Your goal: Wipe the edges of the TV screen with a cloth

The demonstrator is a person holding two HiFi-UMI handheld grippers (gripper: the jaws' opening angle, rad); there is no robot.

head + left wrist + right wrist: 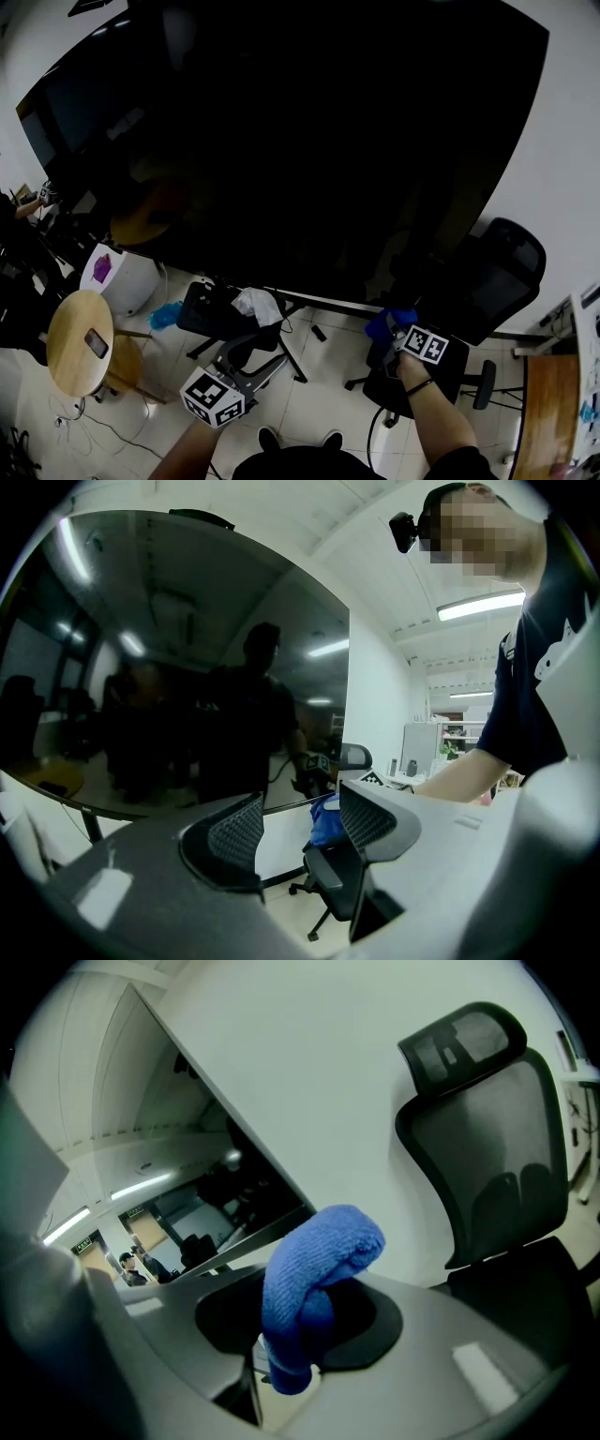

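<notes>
The large dark TV screen [281,141] fills the upper head view, and its lower edge [328,302] runs just above both grippers. My right gripper [394,330] is shut on a blue cloth [389,322], held up at the screen's lower right edge. In the right gripper view the folded blue cloth [314,1279] bulges out between the jaws of the right gripper [300,1312], close under the TV's bottom edge [253,1232]. My left gripper [246,361] hangs lower at centre left, open and holding nothing. The left gripper [300,827] view shows the screen [187,667] and the blue cloth [325,822] beyond.
A black office chair [497,272] stands under the screen's right corner. Another black chair with a white cloth [255,305] on it is below the screen's middle. A round wooden table [66,347], a white bin [127,281] and a wooden desk [548,412] flank the floor.
</notes>
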